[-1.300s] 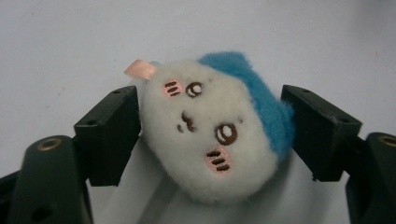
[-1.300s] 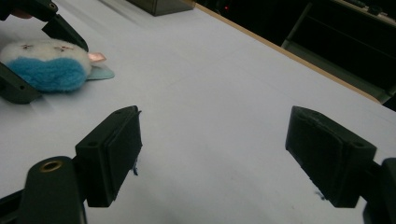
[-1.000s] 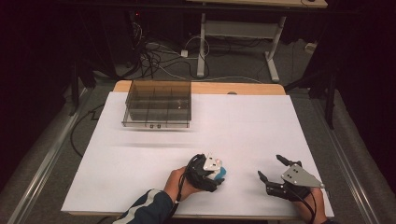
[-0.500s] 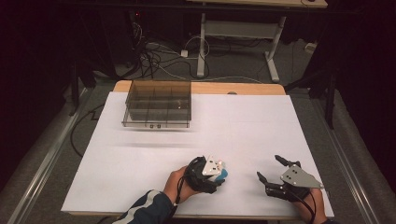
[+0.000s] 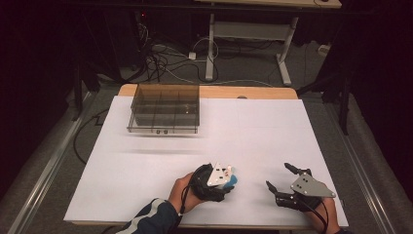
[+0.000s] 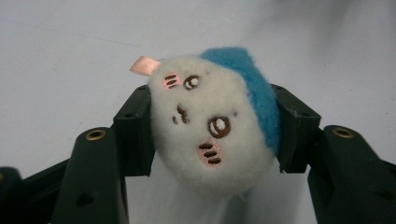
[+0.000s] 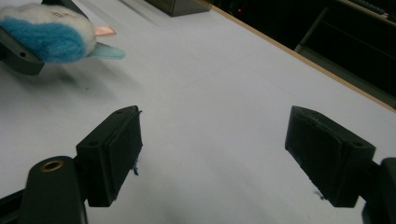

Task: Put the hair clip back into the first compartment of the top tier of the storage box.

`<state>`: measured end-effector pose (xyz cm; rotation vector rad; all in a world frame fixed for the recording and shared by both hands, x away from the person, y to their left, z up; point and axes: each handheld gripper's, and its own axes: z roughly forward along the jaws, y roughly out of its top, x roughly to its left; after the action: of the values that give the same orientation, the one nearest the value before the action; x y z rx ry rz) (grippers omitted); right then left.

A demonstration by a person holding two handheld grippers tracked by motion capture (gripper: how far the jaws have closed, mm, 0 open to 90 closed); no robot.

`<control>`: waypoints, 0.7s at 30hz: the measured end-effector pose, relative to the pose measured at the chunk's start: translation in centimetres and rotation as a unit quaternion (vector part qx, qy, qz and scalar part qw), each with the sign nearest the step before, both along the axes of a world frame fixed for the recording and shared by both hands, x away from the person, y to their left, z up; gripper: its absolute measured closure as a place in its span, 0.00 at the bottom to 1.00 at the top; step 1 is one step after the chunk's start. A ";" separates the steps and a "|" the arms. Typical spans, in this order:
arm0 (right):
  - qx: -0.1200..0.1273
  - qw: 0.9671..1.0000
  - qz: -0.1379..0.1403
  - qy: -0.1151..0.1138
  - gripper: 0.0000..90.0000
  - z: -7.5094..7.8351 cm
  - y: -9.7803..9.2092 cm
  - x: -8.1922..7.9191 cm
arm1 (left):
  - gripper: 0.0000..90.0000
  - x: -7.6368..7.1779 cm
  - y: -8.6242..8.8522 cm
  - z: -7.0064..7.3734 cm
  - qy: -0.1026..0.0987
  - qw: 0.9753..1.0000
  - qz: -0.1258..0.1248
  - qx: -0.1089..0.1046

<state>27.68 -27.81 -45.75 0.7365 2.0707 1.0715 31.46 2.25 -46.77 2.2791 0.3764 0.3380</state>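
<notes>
A small white plush toy [image 6: 212, 123] with a blue patch and an embroidered face sits squeezed between the two black jaws of my left gripper [image 6: 212, 130]. From above, that left gripper [image 5: 229, 181] is low over the white table near its front edge, the plush toy [image 5: 230, 180] peeking out blue at its tip. My right gripper [image 5: 280, 176] rests at the front right with its jaws spread wide and nothing between them. In the right gripper view, the right gripper [image 7: 212, 149] faces bare tabletop, with the plush toy [image 7: 51, 32] at the upper left.
A clear smoky plastic organiser box [image 5: 164, 108] with several compartments stands at the table's [image 5: 253, 131] back left. A wooden edge [image 5: 253, 91] runs along the far side. Cables and a desk frame lie on the floor beyond.
My left gripper with the plush toy has shifted slightly to the right. The right gripper has stayed put.
</notes>
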 end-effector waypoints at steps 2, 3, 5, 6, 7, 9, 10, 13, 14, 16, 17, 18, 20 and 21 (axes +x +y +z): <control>-0.001 1.000 0.001 0.000 0.22 0.0 0.0 0.0 | 0.45 -0.1 0.0 0.1 -0.005 1.000 -0.001 0.001; -0.001 1.000 0.001 0.000 0.22 0.0 0.0 0.0 | 0.45 -0.1 0.0 0.1 -0.004 1.000 -0.002 0.000; -0.001 1.000 0.001 0.000 0.22 0.0 0.0 0.0 | 0.45 -0.2 0.1 0.2 -0.008 1.000 -0.003 0.001; -0.001 1.000 0.000 0.000 0.22 0.0 0.0 0.0 | 0.45 -0.2 0.1 0.2 -0.009 1.000 -0.003 0.001; 0.000 1.000 -0.001 0.000 0.22 0.0 0.0 0.0 | 0.45 -0.2 0.1 0.3 -0.009 1.000 -0.003 0.001; 0.000 1.000 -0.002 -0.001 0.22 0.0 0.0 0.0 | 0.45 -0.1 0.2 0.3 -0.011 1.000 -0.002 0.001; 0.000 1.000 -0.002 -0.001 0.22 0.0 0.0 0.0 | 0.45 -0.1 0.3 0.4 -0.013 1.000 -0.001 0.000; 0.002 1.000 -0.004 -0.002 0.22 0.0 -0.1 0.0 | 0.45 -0.1 0.5 0.5 -0.016 1.000 0.001 -0.001; 0.003 1.000 -0.005 -0.003 0.22 0.0 -0.1 0.0 | 0.45 0.0 0.6 0.5 -0.016 1.000 0.002 -0.002; 0.003 1.000 -0.007 -0.002 0.22 0.0 -0.1 0.1 | 0.45 0.0 0.7 0.6 -0.016 1.000 0.003 -0.003; 0.003 1.000 -0.007 -0.002 0.22 0.0 -0.1 0.1 | 0.45 0.1 0.8 0.7 -0.017 1.000 0.004 -0.003; 0.003 1.000 -0.007 -0.002 0.21 0.0 -0.1 0.1 | 0.45 0.1 0.9 0.7 -0.019 1.000 0.006 -0.004; 0.003 1.000 -0.008 -0.002 0.21 0.0 -0.1 0.1 | 0.45 0.1 1.0 0.8 -0.019 1.000 0.006 -0.004; 0.002 1.000 -0.008 -0.003 0.21 0.0 -0.1 0.1 | 0.45 0.1 1.0 0.8 -0.020 1.000 0.007 -0.006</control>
<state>27.77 -27.91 -45.75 0.7499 2.0556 1.0691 31.56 3.28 -46.00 2.2561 0.3738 0.3877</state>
